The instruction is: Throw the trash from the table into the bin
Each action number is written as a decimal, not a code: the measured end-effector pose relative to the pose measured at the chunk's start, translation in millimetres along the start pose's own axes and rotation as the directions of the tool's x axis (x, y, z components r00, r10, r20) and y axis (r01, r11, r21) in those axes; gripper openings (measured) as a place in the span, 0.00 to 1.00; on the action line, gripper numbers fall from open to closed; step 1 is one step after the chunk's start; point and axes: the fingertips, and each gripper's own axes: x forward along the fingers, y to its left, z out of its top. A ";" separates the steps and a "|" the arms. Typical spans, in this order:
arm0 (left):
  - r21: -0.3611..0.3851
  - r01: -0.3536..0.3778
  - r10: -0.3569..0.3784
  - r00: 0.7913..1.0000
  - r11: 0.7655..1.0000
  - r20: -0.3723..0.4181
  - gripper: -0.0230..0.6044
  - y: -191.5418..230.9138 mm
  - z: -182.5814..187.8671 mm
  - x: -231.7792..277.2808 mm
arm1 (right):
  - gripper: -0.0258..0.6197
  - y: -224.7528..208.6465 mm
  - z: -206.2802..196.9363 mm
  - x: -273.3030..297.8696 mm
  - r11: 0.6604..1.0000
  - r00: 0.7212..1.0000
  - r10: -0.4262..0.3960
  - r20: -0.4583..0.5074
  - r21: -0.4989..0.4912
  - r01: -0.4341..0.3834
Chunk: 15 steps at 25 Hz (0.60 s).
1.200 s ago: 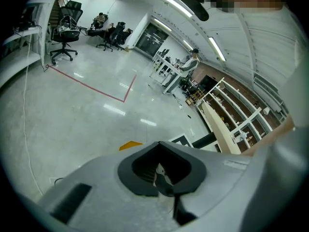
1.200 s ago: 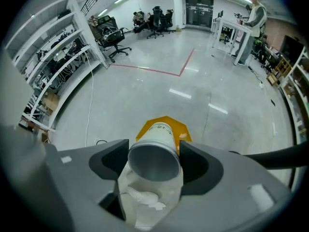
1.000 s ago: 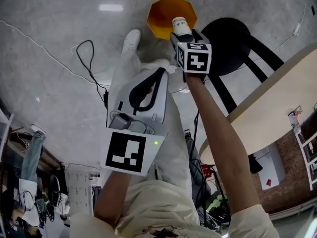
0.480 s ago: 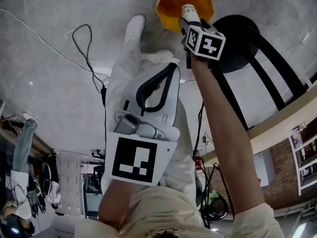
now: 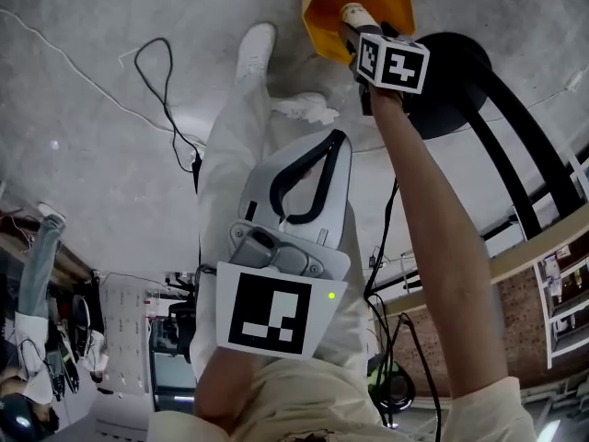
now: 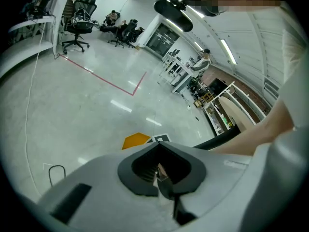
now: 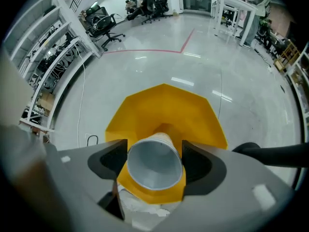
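My right gripper (image 5: 355, 29) points steeply down over the orange bin (image 5: 327, 3). Its jaws have just been opening a little, and their sides still touch a white paper cup (image 5: 351, 13). In the right gripper view the cup (image 7: 153, 164) hangs mouth-up between the jaws of my right gripper (image 7: 154, 175), with the bin (image 7: 164, 110) straight beneath. My left gripper (image 5: 333, 138) is lower, in front of the person's legs, shut on a small crumpled pale scrap (image 6: 161, 171). From the left gripper view the bin (image 6: 136, 140) shows beyond its jaws.
A black stool (image 5: 451, 72) stands right beside the bin. The pale table edge (image 5: 543, 247) runs along the right. A black cable (image 5: 152, 72) lies on the grey floor at the left. The person's shoe (image 5: 253, 44) is near the bin.
My right gripper has sunk towards the bin with the cup. My left gripper has also come down, closer to the legs. The view has tipped further down.
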 end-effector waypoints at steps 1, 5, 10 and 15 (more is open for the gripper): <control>-0.001 0.000 0.000 1.000 1.000 -0.001 0.05 -0.8 0.2 -1.1 | 0.60 1.0 -0.4 -2.1 1.000 1.000 0.002 0.002 0.008 -0.002; -0.004 -0.003 0.003 1.000 1.000 0.025 0.05 -8.6 16.2 -6.2 | 0.59 6.0 4.7 -23.2 0.998 1.000 0.009 0.023 0.055 -0.010; 0.041 0.025 -0.026 0.999 0.999 0.044 0.05 -35.8 43.5 -16.2 | 0.52 11.0 20.0 -62.9 0.994 0.997 0.002 0.078 0.113 -0.011; 0.098 0.038 -0.043 0.997 0.994 0.056 0.05 -58.2 73.3 -41.0 | 0.42 26.6 46.8 -117.5 0.983 0.986 0.001 0.164 0.182 -0.031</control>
